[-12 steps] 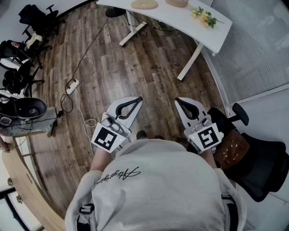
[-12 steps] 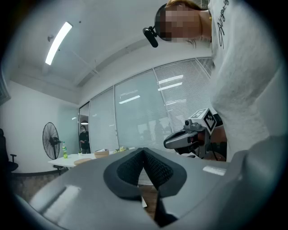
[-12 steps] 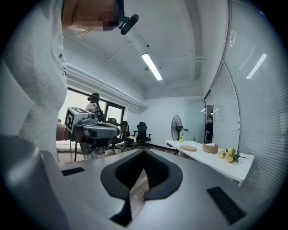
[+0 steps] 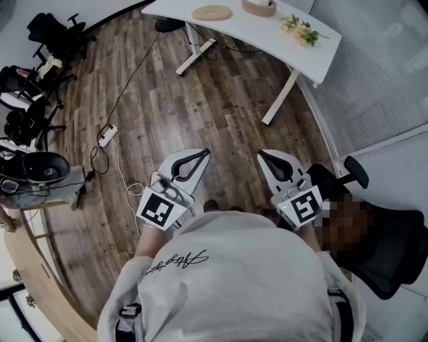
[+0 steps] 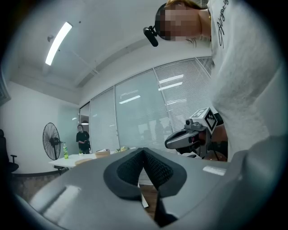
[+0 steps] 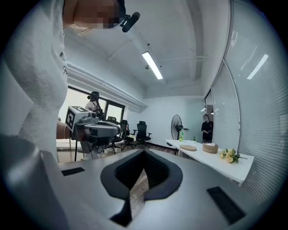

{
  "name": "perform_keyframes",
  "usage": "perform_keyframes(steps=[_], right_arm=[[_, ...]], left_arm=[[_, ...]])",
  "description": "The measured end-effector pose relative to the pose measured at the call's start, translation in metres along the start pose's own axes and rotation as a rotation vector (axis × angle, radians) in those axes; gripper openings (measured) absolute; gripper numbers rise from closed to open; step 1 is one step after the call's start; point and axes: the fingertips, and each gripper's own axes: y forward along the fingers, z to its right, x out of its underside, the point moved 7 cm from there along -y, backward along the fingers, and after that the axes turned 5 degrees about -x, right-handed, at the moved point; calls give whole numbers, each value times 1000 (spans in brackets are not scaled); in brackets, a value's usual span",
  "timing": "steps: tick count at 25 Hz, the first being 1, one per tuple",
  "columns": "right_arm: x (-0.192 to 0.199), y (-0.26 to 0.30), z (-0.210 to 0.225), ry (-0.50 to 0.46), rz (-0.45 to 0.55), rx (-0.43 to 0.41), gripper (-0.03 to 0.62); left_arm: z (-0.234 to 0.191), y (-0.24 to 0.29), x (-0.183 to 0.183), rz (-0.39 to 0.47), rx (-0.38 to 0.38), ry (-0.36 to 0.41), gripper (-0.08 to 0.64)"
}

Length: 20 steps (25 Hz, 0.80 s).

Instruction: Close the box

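Head view: left tool (image 4: 206, 151) and right tool (image 4: 261, 154), both held low in front of my operator's torso over the wood floor (image 4: 194, 93), tips forward, well apart from each other. White desk (image 4: 271, 37) far ahead, carrying a round container (image 4: 259, 7) – the only box-like item I can find, and I cannot tell whether it has a lid – between a flat ring (image 4: 212, 12) and yellow flowers (image 4: 302, 28).

Left gripper view: left tool (image 5: 144, 155) with jaws together, nothing between them; the right tool (image 5: 182, 139) shows beyond, at right. A standing fan (image 5: 51, 140) and a person (image 5: 83, 139) in the background.

Right gripper view: right tool (image 6: 144, 155) – jaws together, empty. The desk (image 6: 220, 164) with the container (image 6: 209, 148) lies far off, at right.
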Motion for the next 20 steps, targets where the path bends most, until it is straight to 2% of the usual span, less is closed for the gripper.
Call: perform_keyframes(steps=[7, 15, 19, 20], right_arm=[[-3, 7, 2, -25, 0, -10, 3], [-3, 14, 8, 13, 36, 9, 5], [-2, 16, 9, 33, 28, 36, 13], [-1, 17, 9, 39, 26, 40, 48]], left_arm=[[-7, 6, -1, 27, 0, -12, 0], [-18, 10, -1, 46, -22, -73, 0], [-25, 5, 3, 17, -42, -86, 41], [-26, 4, 6, 5, -44, -91, 60]])
